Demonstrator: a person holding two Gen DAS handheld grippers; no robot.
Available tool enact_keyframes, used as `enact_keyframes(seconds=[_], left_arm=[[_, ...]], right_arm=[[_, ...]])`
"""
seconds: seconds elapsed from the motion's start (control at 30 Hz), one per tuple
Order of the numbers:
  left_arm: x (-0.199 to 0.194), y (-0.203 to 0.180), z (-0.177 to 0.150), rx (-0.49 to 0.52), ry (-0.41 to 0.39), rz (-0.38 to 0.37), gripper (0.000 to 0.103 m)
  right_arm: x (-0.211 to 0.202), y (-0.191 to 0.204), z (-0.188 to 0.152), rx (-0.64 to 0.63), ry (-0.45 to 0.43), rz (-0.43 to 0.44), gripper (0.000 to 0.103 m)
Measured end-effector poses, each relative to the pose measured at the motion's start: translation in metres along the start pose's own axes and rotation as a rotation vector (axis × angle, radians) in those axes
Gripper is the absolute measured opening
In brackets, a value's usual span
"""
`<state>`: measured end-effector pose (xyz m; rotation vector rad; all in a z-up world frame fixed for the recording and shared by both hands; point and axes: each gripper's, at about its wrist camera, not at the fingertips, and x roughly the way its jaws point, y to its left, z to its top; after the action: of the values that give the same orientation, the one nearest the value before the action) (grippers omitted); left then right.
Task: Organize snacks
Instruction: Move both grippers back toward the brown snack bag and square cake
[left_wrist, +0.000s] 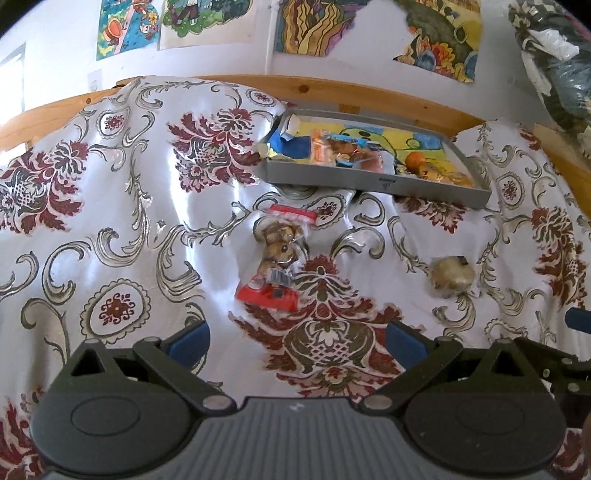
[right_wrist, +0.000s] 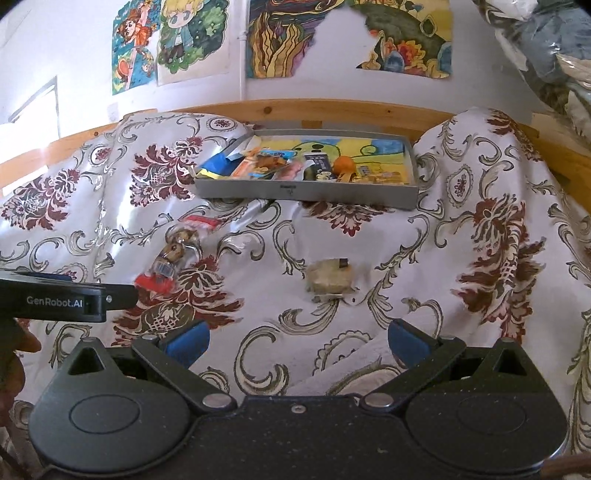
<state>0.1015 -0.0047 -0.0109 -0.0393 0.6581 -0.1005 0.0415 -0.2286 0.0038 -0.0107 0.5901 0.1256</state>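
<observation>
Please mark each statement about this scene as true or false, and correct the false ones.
1. The shallow grey rectangular tray already holds several snacks. True.

2. The left gripper is shut on the clear red-ended packet of brown snacks. False: its jaws are open and empty, and the packet lies on the cloth ahead of it.

3. The small pale beige wrapped snack lies on the white cloth with dark red floral pattern, outside the tray. True.

4. The right gripper holds the small round orange fruit. False: the gripper is open and empty; the fruit sits in the tray.

5. The clear packet lies to the right of the beige snack. False: it lies to its left.
</observation>
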Motion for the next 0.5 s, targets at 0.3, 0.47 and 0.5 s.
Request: enact_keyframes(seconds=[0.3,0.47,0.5], left_arm=[[0.006,0.005,0.002,-0.008,0.011,0.02,0.103],[0.01,0.008,0.004,-0.012,0.022,0.036,0.103],[0.011,0.009,0.004,-0.013,0.025,0.039,0.103]], right_arm=[[0.008,-0.004,0.0,0.018,0.01,-0.008,0.102],[0.01,-0.006,0.0,0.028,0.005,-0.013,0.102],[0.011,-0.006,0.001,0.028,0.005,-0.015,0.102]])
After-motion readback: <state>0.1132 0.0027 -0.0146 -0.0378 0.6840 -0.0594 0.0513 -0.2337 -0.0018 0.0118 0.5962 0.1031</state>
